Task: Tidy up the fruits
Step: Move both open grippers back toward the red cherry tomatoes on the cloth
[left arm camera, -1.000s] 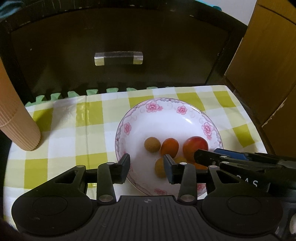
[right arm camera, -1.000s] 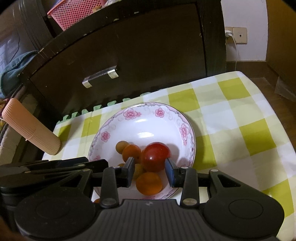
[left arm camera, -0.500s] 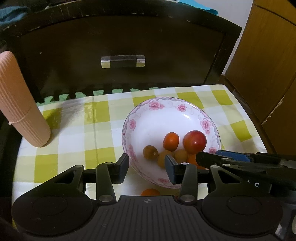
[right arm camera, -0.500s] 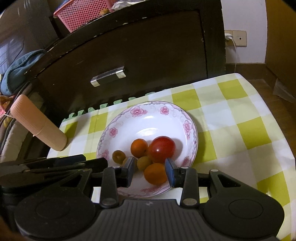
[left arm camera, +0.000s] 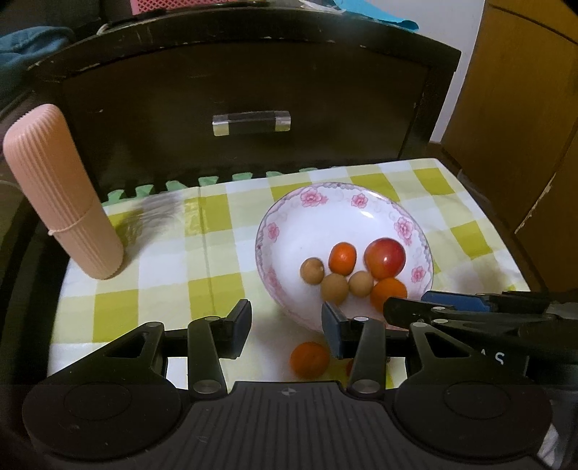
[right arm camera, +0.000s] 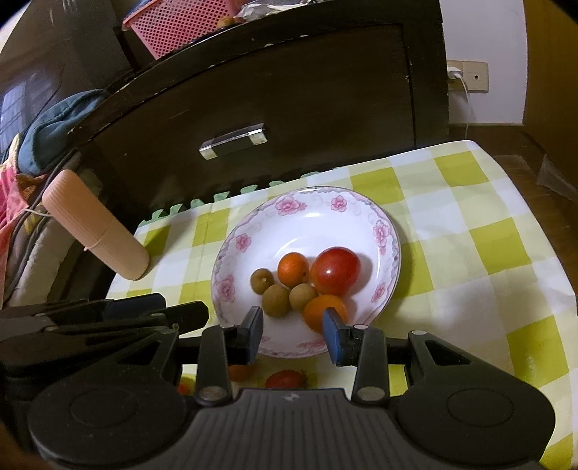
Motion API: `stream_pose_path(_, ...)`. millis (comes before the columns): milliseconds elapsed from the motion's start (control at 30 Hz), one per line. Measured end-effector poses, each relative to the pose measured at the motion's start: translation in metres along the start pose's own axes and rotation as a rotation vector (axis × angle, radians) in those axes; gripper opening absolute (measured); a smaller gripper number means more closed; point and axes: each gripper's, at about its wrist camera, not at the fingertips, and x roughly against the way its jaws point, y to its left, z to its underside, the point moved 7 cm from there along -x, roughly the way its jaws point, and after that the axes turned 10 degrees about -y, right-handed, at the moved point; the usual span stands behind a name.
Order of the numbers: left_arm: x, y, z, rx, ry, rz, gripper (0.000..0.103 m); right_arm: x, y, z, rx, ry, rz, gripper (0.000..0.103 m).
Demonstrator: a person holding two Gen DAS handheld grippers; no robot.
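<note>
Left gripper [left arm camera: 285, 325] open wide, holding nothing, hovering over tablecloth [left arm camera: 162, 289] just short of bowl [left arm camera: 325, 206] near rim. Loose orange fruit [left arm camera: 309, 358] on cloth between its fingers, close to right finger; contact unclear. Right gripper [right arm camera: 292, 332] also open wide, empty, above bowl's near rim [right arm camera: 289, 347]; right fingertip overlapping orange fruit [right arm camera: 319, 307] in bowl, touching or not cannot tell. In bowl: red tomato [right arm camera: 335, 270], second orange fruit [right arm camera: 293, 268], three brown longans [right arm camera: 276, 300]. Only right view: red fruit [right arm camera: 285, 379] on cloth below bowl, pink basket [right arm camera: 180, 29], wall socket [right arm camera: 469, 76]. Both views: pink ribbed cylinder [left arm camera: 61, 191] at left, dark drawer handle [left arm camera: 251, 123] behind.
</note>
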Motion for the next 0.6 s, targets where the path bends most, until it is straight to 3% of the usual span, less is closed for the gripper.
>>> stream_pose_path(600, 0.023, 0.012, 0.023, -0.032, 0.025, -0.042, 0.051, 0.008, 0.023, 0.028, 0.049, 0.059, -0.033, 0.035)
